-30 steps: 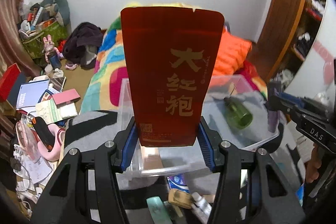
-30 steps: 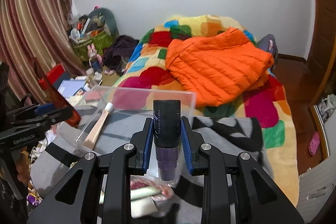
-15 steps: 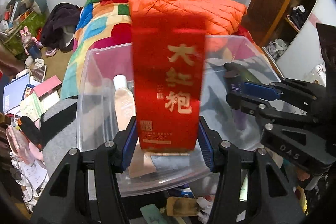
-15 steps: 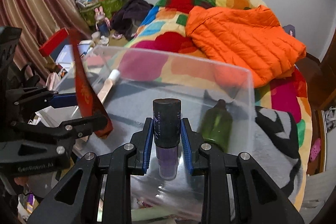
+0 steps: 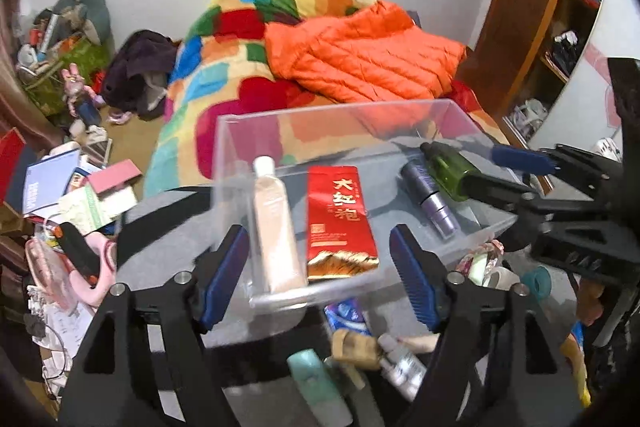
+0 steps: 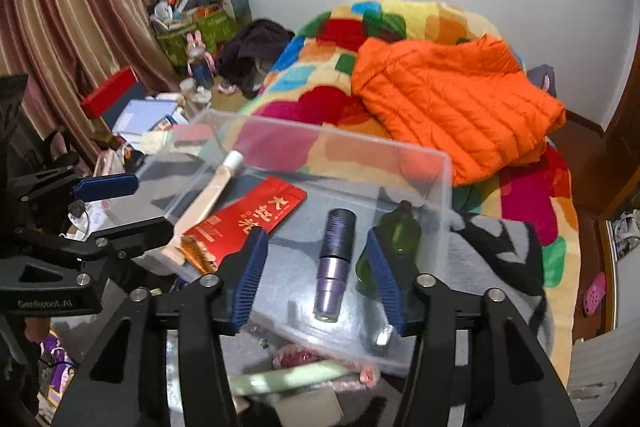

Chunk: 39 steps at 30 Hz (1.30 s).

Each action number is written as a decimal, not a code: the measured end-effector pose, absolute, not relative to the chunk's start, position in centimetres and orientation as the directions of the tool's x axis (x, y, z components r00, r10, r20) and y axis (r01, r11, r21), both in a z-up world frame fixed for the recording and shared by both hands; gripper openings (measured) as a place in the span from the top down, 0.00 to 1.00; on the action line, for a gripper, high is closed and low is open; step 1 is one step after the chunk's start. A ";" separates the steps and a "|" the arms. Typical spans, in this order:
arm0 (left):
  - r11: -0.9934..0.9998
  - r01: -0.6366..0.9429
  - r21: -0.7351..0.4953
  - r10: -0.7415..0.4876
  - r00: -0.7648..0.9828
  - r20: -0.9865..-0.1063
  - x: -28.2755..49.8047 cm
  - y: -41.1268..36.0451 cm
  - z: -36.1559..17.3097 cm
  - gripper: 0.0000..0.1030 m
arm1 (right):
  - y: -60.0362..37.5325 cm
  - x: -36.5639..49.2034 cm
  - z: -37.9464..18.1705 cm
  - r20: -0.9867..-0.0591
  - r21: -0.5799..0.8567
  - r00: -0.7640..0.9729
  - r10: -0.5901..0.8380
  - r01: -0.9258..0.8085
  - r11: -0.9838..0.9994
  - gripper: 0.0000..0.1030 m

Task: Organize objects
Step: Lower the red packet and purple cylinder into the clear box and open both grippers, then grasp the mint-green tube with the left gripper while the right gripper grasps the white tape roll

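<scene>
A clear plastic bin (image 5: 224, 131) (image 6: 444, 163) sits on a grey cloth. Inside lie a beige tube (image 5: 274, 223) (image 6: 208, 203), a red tea packet (image 5: 338, 219) (image 6: 248, 223), a purple bottle with a dark cap (image 5: 430, 199) (image 6: 336, 259) and a green bottle (image 5: 448, 169) (image 6: 396, 231). My left gripper (image 5: 320, 279) is open and empty just before the bin's near wall. My right gripper (image 6: 316, 279) is open and empty, its pads either side of the purple bottle lying in the bin.
Loose toiletries (image 5: 360, 347) lie on the cloth in front of the bin. An orange jacket (image 5: 360, 55) lies on the colourful bed behind. Books and boxes (image 5: 80, 187) clutter the floor at left. A wooden wardrobe (image 5: 532, 7) stands at right.
The left gripper opened and let go of the red packet, which now lies in the bin. The right gripper opened and released the purple bottle into the bin. Both have drawn back.
</scene>
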<state>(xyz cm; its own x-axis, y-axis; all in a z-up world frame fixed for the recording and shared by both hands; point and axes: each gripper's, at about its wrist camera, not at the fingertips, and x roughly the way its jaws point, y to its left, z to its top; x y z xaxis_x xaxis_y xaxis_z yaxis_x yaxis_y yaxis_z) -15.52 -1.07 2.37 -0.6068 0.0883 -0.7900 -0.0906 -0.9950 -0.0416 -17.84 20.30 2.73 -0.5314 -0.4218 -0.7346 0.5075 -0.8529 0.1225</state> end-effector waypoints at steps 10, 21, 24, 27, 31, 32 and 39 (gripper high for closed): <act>-0.999 -0.019 -0.048 0.049 -0.619 -0.784 -10.0 -4.0 2.1 0.29 | 23.6 -13.4 4.0 -0.698 0.086 -0.599 -0.392 0.473 -0.877 0.35; -0.993 0.031 -0.115 0.083 -0.517 -0.852 -5.5 -5.0 -3.7 0.29 | 24.9 -10.5 -0.9 -0.771 0.155 -0.507 -0.385 0.438 -0.886 0.34; -0.991 0.021 -0.132 0.105 -0.498 -0.861 -5.2 -4.2 -4.9 0.29 | 24.5 -10.2 -1.8 -0.783 0.158 -0.491 -0.383 0.438 -0.885 0.34; -0.992 0.013 -0.126 0.102 -0.504 -0.858 -5.2 -3.5 -5.3 0.29 | 24.2 -10.1 -2.5 -0.788 0.160 -0.482 -0.383 0.440 -0.883 0.34; -0.995 0.012 -0.100 0.078 -0.529 -0.845 -5.4 -3.0 -5.3 0.34 | 23.5 -10.1 -3.4 -0.797 0.146 -0.479 -0.369 0.440 -0.886 0.38; -0.995 0.012 -0.103 0.081 -0.526 -0.846 -5.4 -3.1 -5.4 0.39 | 23.3 -10.2 -3.6 -0.801 0.145 -0.472 -0.367 0.443 -0.885 0.44; -0.995 0.026 -0.093 0.065 -0.528 -0.847 -5.4 -5.1 -5.2 0.53 | 23.4 -9.7 -3.7 -0.796 0.135 -0.478 -0.372 0.459 -0.878 0.63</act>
<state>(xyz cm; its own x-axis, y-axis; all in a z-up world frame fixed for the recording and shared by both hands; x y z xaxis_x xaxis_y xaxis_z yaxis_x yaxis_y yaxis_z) -5.36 -5.05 -5.18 -0.5280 0.0649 -0.8468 0.0260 -0.9954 -0.0925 -9.65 23.37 -3.66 -0.4782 -0.3721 -0.7955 0.4586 -0.8783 0.1352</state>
